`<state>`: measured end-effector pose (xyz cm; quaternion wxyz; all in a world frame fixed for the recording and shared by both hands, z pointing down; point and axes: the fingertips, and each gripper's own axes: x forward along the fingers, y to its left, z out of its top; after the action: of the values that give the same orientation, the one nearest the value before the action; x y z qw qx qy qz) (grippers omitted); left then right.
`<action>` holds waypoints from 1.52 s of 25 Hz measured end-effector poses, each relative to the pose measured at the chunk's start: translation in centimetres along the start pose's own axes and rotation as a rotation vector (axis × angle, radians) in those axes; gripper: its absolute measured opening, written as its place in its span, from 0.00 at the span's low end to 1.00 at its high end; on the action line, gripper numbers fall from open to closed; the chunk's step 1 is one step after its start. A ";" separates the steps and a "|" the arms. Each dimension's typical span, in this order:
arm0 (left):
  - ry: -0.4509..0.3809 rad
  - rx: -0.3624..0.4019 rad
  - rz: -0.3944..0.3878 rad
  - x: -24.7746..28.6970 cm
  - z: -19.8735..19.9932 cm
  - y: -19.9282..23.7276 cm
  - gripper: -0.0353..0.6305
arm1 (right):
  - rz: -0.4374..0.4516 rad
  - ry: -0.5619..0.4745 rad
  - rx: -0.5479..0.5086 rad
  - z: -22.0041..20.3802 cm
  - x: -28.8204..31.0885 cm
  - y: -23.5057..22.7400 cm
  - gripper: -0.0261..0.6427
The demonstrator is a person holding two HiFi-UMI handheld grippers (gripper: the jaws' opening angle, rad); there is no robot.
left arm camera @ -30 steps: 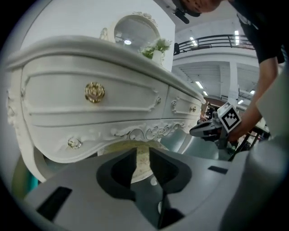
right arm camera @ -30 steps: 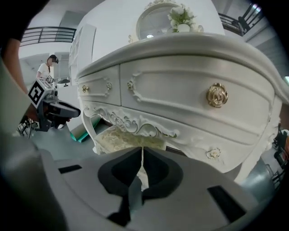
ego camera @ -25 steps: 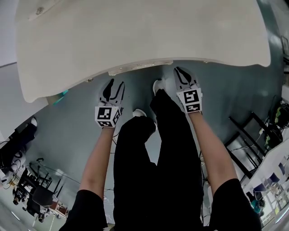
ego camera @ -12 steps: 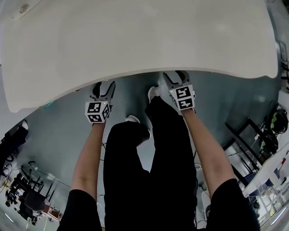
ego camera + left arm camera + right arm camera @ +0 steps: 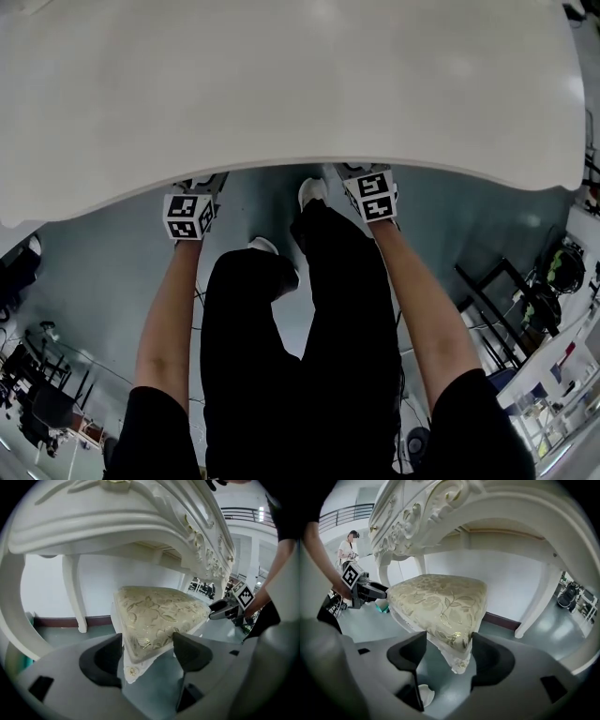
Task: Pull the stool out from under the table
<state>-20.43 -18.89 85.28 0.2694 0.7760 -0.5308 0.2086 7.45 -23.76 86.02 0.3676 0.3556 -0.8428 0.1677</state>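
The stool (image 5: 157, 613) has a gold-patterned cushion and a white frame, and it stands under the carved white table (image 5: 117, 517). My left gripper (image 5: 147, 651) has one front corner of the cushion between its jaws, which are opening. My right gripper (image 5: 447, 654) straddles the other front corner of the stool (image 5: 440, 602), its jaws opening too. The pads do not visibly press on the cushion on either side. In the head view the table top (image 5: 281, 94) hides both pairs of jaws. Only the marker cubes of the left gripper (image 5: 187, 214) and right gripper (image 5: 375, 195) show at its edge.
White table legs stand behind the stool (image 5: 75, 592) (image 5: 539, 602). My own legs in black trousers (image 5: 309, 328) fill the floor between the arms. Black frames (image 5: 506, 281) and equipment stand at the right, and a person (image 5: 349, 545) stands far off.
Both grippers have gone forward under the table edge, so their jaws, visible a second ago, are now hidden. The table top fills more of the head view.
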 end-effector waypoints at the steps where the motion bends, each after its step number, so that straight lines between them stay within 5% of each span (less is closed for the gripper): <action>1: -0.004 -0.019 0.001 0.0 -0.1 0.2 0.57 | -0.004 -0.002 0.000 0.0 0.1 -0.1 0.49; 7: 0.055 0.020 -0.026 0.2 -1.3 -0.9 0.59 | 0.032 -0.023 -0.018 -0.3 0.4 -0.1 0.49; 12: 0.070 0.044 -0.029 1.3 -1.4 -0.1 0.60 | 0.030 -0.039 0.114 -0.8 0.6 -0.7 0.52; 20: 0.118 -0.101 -0.062 1.8 -1.9 -0.5 0.61 | 0.040 -0.011 0.182 -1.3 0.5 -0.8 0.51; 38: 0.080 -0.175 -0.057 -0.8 -2.5 -3.6 0.60 | 0.001 0.013 0.220 -3.8 -2.6 0.1 0.51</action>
<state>-17.45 -15.64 85.97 0.3628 0.7554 -0.5135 0.1845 10.48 -20.41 86.65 0.3318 0.3920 -0.8171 0.2617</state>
